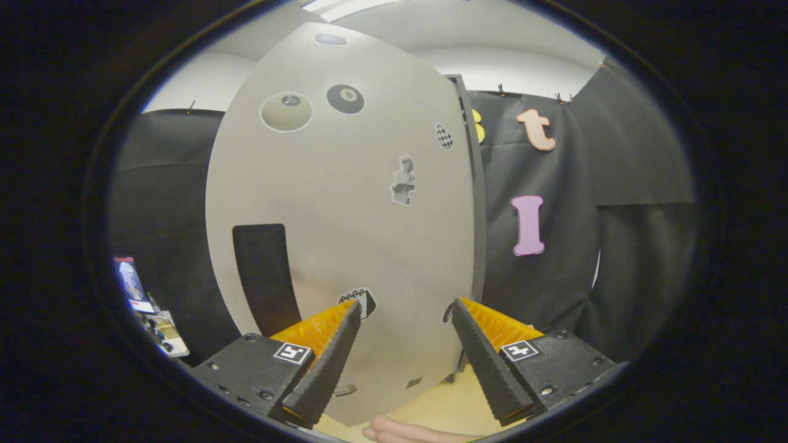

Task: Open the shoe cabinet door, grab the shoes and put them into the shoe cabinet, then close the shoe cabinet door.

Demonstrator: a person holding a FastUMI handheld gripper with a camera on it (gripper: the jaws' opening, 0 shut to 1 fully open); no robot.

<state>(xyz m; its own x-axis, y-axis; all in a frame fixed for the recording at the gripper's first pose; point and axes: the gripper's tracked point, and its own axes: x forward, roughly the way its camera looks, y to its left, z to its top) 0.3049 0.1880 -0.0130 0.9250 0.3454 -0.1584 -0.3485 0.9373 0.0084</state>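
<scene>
Cabinet door point(345, 203): grey, stickered, standing just ahead of my fingers, with a black handle point(266, 277) left of the left finger. Gripper point(406, 311): I see its fingers spread apart, nothing between them but the door face. A hand point(406, 432) shows below, over tan floor point(443, 406). Black cloth wall point(615, 246) behind

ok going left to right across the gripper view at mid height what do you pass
black cloth wall → black handle on the cabinet door → statue sticker → door's dark edge. Below, the gripper is open, its fingers just short of the door.
</scene>
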